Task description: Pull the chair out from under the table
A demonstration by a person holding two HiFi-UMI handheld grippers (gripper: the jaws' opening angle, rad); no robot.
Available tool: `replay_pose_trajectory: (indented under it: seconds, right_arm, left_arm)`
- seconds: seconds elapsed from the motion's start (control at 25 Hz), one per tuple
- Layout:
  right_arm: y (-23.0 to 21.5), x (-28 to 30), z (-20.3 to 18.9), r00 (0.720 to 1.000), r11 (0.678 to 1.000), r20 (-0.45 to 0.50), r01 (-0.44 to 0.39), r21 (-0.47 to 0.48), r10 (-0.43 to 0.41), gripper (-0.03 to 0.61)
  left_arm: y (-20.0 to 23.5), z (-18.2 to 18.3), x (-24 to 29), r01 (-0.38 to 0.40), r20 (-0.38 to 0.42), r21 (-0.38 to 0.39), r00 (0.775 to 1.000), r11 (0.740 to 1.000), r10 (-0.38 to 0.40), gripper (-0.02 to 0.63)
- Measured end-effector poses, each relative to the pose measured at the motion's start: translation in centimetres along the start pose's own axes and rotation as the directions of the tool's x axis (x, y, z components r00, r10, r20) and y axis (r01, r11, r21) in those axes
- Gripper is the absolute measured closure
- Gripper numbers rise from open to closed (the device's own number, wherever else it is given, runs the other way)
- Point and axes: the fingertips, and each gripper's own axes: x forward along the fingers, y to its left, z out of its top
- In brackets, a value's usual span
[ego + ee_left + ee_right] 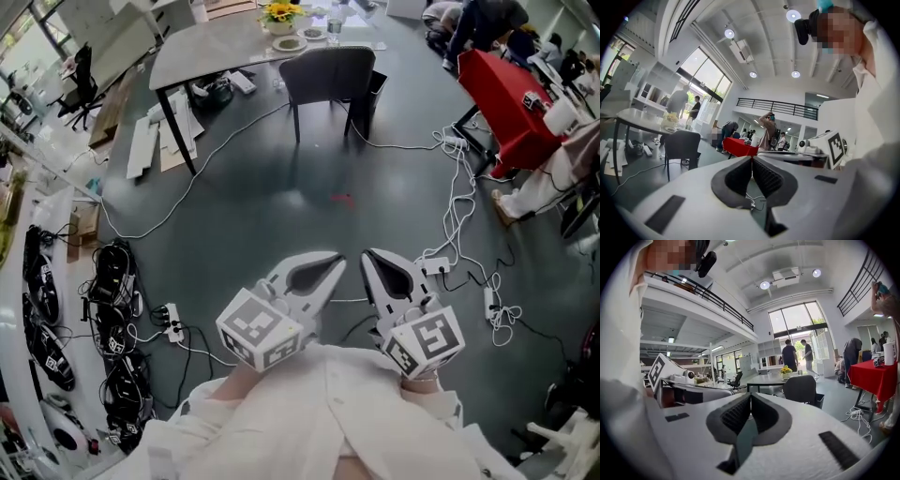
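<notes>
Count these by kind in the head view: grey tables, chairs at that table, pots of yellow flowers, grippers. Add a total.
Grey table: 1
Chair: 1
Pot of yellow flowers: 1
Grippers: 2 (left gripper, right gripper, both shut and empty)
Total: 5

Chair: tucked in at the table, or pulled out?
Tucked in: the chair stands with its backrest close against the edge of the table, as the head view shows.

Grey floor (281, 216), tall windows (797, 319), round ceiling lights (729, 33)
</notes>
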Motion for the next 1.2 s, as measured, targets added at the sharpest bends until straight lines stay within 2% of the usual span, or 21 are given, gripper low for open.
replay_pose_trajectory:
  seconds: [0.16,0.36,0.48,0.6,0.72,0.96,1.2]
  right_arm:
    - [-3.5,7.6,3.0,1.0,1.0,0.011,-0.002,-0.026,0.002,0.575]
    - [-8.0,16.7,7.3,0.998,0.998,0.049,0.031,-0.052,-0.029,0.575]
    - [-10.5,20.4,8.4,0.997,0.997,0.053,0.058,-0.051,-0.056,0.575]
    - [-13.1,22.8,8.5,0.995,0.996,0.049,0.083,-0.022,-0.081,0.575]
    - [-15.1,24.5,8.8,0.993,0.995,0.062,0.095,0.019,-0.096,0.575]
    - [-17.7,26.7,8.2,0.993,0.994,0.048,0.111,0.018,-0.112,0.575]
    - [-21.4,30.6,9.6,0.994,0.996,0.063,0.089,0.008,-0.089,0.575]
  left_arm:
    - [6.7,3.2,4.0,0.033,-0.026,0.016,0.999,0.999,-0.033,0.597]
    - [15.4,7.8,8.1,0.074,-0.05,0.055,0.996,0.996,-0.072,0.597]
    - [19.4,9.5,10.3,0.088,-0.063,0.061,0.994,0.994,-0.084,0.597]
    - [21.8,9.6,12.3,0.107,-0.094,0.061,0.99,0.992,-0.101,0.597]
    - [23.8,10.0,13.9,0.107,-0.093,0.043,0.99,0.993,-0.102,0.597]
    - [26.1,9.6,16.3,0.112,-0.108,0.012,0.988,0.994,-0.11,0.597]
    - [30.0,11.0,20.6,0.095,-0.119,0.027,0.989,0.995,-0.091,0.597]
